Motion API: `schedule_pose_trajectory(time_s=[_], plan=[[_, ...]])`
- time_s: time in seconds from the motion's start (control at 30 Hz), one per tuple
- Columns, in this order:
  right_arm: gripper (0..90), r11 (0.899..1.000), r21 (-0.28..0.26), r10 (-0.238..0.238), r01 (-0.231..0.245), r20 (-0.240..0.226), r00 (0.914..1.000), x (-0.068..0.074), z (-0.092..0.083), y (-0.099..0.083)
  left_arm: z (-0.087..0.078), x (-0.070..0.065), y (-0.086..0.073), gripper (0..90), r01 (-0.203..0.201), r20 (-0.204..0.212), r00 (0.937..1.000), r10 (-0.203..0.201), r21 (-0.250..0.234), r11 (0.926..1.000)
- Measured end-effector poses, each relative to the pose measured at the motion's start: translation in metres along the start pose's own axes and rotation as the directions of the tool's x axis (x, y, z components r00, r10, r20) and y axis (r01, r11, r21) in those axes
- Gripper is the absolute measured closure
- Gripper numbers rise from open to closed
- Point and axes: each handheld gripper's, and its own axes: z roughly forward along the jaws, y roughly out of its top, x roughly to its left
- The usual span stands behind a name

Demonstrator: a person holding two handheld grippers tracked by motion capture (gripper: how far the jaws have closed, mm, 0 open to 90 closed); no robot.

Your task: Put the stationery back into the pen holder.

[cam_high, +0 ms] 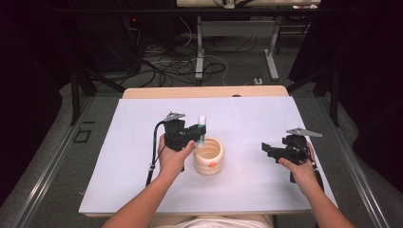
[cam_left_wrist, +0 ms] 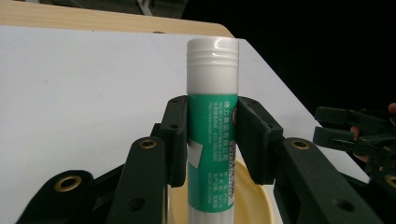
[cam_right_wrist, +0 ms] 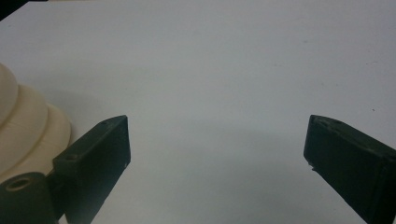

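A glue stick point(cam_left_wrist: 212, 116) with a green label and white cap stands upright, and my left gripper point(cam_left_wrist: 212, 135) is shut on its middle. In the high view the glue stick point(cam_high: 202, 127) hangs over the far-left rim of a cream ribbed cup point(cam_high: 209, 156), held by the left gripper point(cam_high: 198, 132). The cup's opening point(cam_left_wrist: 252, 196) lies right below the stick. My right gripper point(cam_high: 266, 149) rests to the right of the cup, above the white board, jaws wide apart with nothing between them. The right gripper point(cam_right_wrist: 217, 154) looks over bare board, with the cup's side point(cam_right_wrist: 23, 130) at its left edge.
The white board point(cam_high: 142, 156) covers a wooden table point(cam_high: 204, 91). Beyond the table lie floor cables point(cam_high: 176, 64) and table legs point(cam_high: 272, 52). Dark curtains stand at both sides. The other gripper point(cam_left_wrist: 359, 135) shows at the right of the left gripper view.
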Motion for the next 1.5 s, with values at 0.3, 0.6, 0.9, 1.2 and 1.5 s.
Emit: schedule_pose_trajectory(time_s=[0.3, 0.6, 0.9, 1.2, 1.5], plan=[[6.7, 1.000, -0.001, -0.001, 0.001, -0.003, 1.0000, 0.000, -0.001, 0.000, 0.007, -0.007, -0.013, 65.0, -0.048, -0.004, 0.9988, 0.048, 0.003, 0.9988], [6.7, 1.000, 0.000, -0.005, 0.005, -0.003, 1.0000, 0.000, 0.000, 0.000, 0.013, -0.011, -0.025, 65.0, -0.092, -0.010, 0.9957, 0.092, 0.008, 0.9958], [6.7, 1.000, 0.000, -0.002, 0.002, -0.005, 1.0000, -0.001, 0.000, 0.000, 0.019, -0.013, -0.038, 65.0, -0.108, -0.014, 0.9940, 0.108, 0.046, 0.9931], [6.7, 1.000, -0.002, -0.003, 0.003, -0.009, 1.0000, 0.000, -0.001, 0.000, 0.018, -0.012, -0.041, 64.9, -0.120, -0.022, 0.9923, 0.122, 0.067, 0.9905], [6.7, 1.000, -0.004, 0.002, -0.002, -0.003, 1.0000, 0.000, -0.001, 0.000, 0.019, -0.010, -0.040, 59.1, -0.082, 0.020, 0.9965, 0.081, 0.095, 0.9921]])
